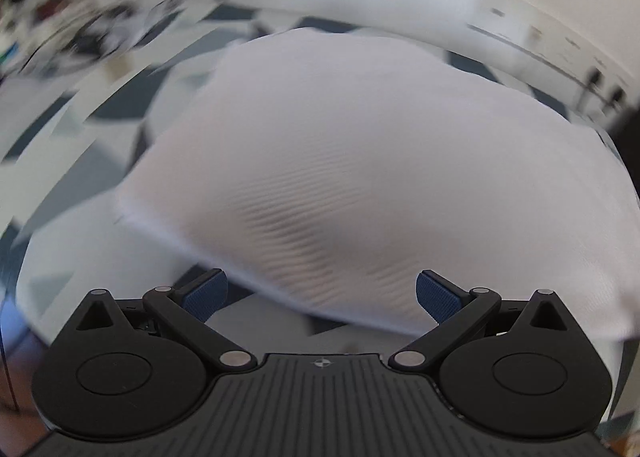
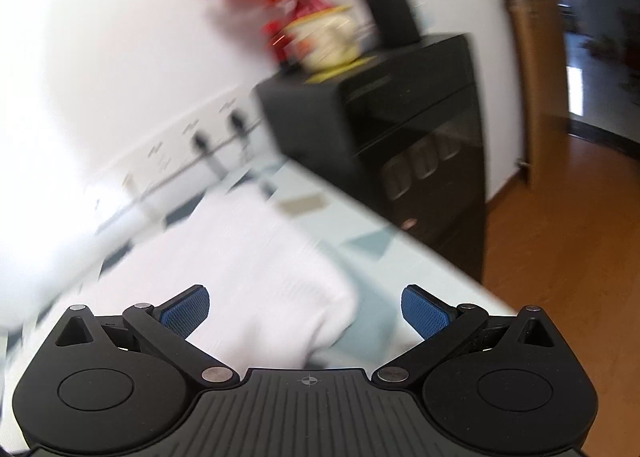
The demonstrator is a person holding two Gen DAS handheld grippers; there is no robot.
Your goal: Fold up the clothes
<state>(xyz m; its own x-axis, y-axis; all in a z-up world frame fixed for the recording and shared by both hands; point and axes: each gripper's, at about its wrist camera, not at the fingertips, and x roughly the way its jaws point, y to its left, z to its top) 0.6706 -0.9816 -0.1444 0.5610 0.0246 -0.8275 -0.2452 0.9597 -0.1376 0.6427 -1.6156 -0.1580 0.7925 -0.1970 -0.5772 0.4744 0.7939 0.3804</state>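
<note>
Nearest the left wrist camera, the left gripper (image 1: 322, 297) has its blue-padded fingers (image 1: 206, 293) spread wide with nothing between them. Just beyond them lies the white ribbed-knit garment (image 1: 340, 161), a broad folded mass on the surface with a blue, grey and white geometric pattern (image 1: 120, 105); motion blur softens its edges, so its exact folds are hard to read. Past the garment, a white wall strip with sockets and dark plugs (image 1: 596, 81) runs along the wall.

In the right wrist view, the right gripper (image 2: 306, 311) also has its blue-padded fingers (image 2: 186, 313) spread apart and empty, poised over the near corner of the garment (image 2: 256, 257). Beyond the garment stands a tall black cabinet (image 2: 408, 137) beside the surface's edge, with a cream vase of orange flowers (image 2: 324, 37) on top. To the cabinet's right lies a wooden floor (image 2: 568, 241).
</note>
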